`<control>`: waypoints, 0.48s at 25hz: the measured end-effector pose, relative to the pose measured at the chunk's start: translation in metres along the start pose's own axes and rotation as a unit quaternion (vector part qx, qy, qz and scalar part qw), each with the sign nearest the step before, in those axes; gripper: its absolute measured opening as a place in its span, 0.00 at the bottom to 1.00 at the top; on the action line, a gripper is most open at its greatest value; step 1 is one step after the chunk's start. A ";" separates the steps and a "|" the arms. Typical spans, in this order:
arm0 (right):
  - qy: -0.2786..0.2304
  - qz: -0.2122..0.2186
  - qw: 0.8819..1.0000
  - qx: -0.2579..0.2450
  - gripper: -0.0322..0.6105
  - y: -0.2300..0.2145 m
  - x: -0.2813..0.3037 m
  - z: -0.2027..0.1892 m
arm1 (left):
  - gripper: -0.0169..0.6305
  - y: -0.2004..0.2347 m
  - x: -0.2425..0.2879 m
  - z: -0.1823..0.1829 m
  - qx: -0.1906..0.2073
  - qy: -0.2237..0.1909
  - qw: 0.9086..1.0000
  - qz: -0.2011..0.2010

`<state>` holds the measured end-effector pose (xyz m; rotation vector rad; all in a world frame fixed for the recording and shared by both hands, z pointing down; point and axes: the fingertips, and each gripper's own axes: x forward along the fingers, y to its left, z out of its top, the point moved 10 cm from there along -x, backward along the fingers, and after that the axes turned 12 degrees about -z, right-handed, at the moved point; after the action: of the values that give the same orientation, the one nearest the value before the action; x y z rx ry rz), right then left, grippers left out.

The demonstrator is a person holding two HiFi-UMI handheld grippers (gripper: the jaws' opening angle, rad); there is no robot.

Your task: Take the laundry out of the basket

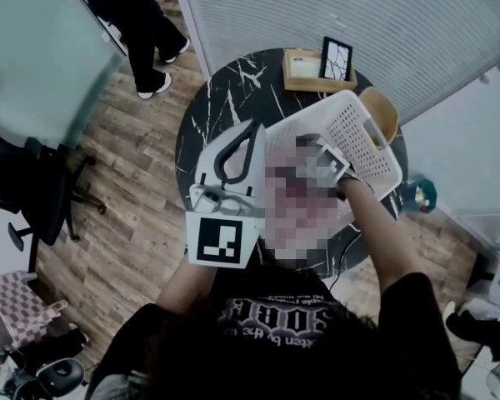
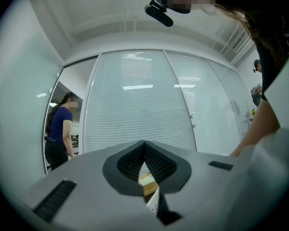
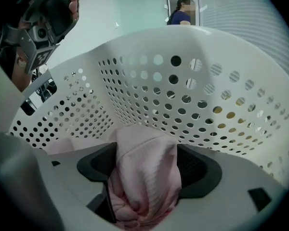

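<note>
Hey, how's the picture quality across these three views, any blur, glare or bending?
Head view: dim and dull, with a mosaic patch over part of the white perforated plastic basket. Left gripper view: fisheye with dark corners, the white slatted blinds bowing and carrying streaks of reflected light. Right gripper view: same fisheye curve on the basket wall; the pink ribbed cloth up close looks soft.

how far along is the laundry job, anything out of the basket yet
Done: nothing visibly; no garment shows outside the basket. In hand: the right hand-held gripper is inside it, jaws wide around a pink garment, apparently not clamped yet. The left hand-held gripper is shut, empty, held up. Left: grip the garment and lift it out.
</note>
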<state>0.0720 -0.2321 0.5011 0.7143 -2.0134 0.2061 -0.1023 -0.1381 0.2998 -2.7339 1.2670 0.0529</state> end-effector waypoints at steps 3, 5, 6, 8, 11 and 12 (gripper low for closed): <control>0.019 0.005 1.000 -0.001 0.65 0.000 0.009 0.000 | 0.02 0.002 0.003 -0.002 -0.001 0.002 1.000 -0.002; 0.040 0.018 0.999 0.010 0.65 -0.001 0.017 -0.002 | 0.02 0.003 0.006 -0.003 -0.001 0.002 1.000 -0.003; 0.051 0.026 0.998 0.015 0.65 -0.001 0.020 -0.003 | 0.02 0.004 0.007 -0.004 -0.001 0.002 1.000 -0.003; 0.070 0.041 0.996 0.021 0.64 -0.002 0.026 -0.004 | 0.02 0.005 0.008 -0.004 -0.002 0.002 1.000 -0.004; 0.091 0.060 0.993 0.034 0.64 -0.004 0.033 -0.006 | 0.02 0.007 0.009 -0.005 -0.002 0.003 1.000 -0.003; 0.097 0.066 0.992 0.038 0.64 -0.005 0.035 -0.007 | 0.02 0.007 0.010 -0.005 -0.002 0.004 1.000 -0.003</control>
<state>0.0670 -0.2469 0.5335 0.5859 -1.8756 0.4160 -0.1014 -0.1509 0.3033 -2.7451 1.2615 0.0446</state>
